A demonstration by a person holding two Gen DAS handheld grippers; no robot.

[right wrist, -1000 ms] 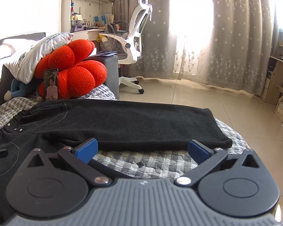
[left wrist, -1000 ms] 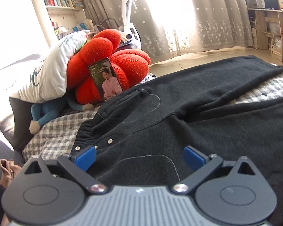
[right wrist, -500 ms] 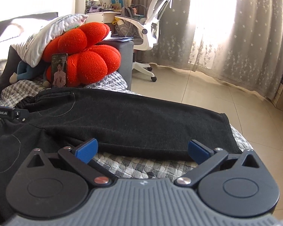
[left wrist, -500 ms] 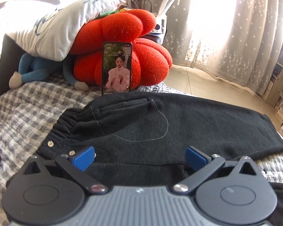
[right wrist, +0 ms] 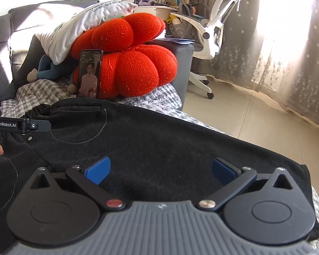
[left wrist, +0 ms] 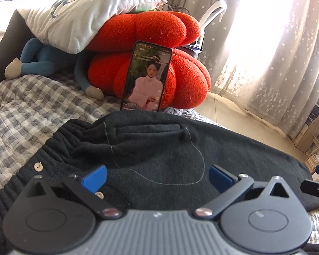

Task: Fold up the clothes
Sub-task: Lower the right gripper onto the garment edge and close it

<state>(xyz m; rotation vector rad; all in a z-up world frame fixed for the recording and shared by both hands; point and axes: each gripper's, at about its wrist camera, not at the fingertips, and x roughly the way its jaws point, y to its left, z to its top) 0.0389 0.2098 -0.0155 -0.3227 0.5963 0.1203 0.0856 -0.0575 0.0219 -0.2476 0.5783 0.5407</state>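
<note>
Trousers (left wrist: 159, 159) of dark, felted knit lie flat on the checked quilt (left wrist: 21, 114) just before the propped phone (left wrist: 146, 78). Both grippers have closed in since a second ago: the left gripper (left wrist: 157, 175) above the gathered waistband, the right gripper (right wrist: 161, 171) over a leg, jaws spread and empty, probably about to pinch.

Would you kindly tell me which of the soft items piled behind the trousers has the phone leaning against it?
The red pumpkin-shaped cushion: the phone rests upright against it. The white pillow lies above; the blue plush toy is underneath.
</note>
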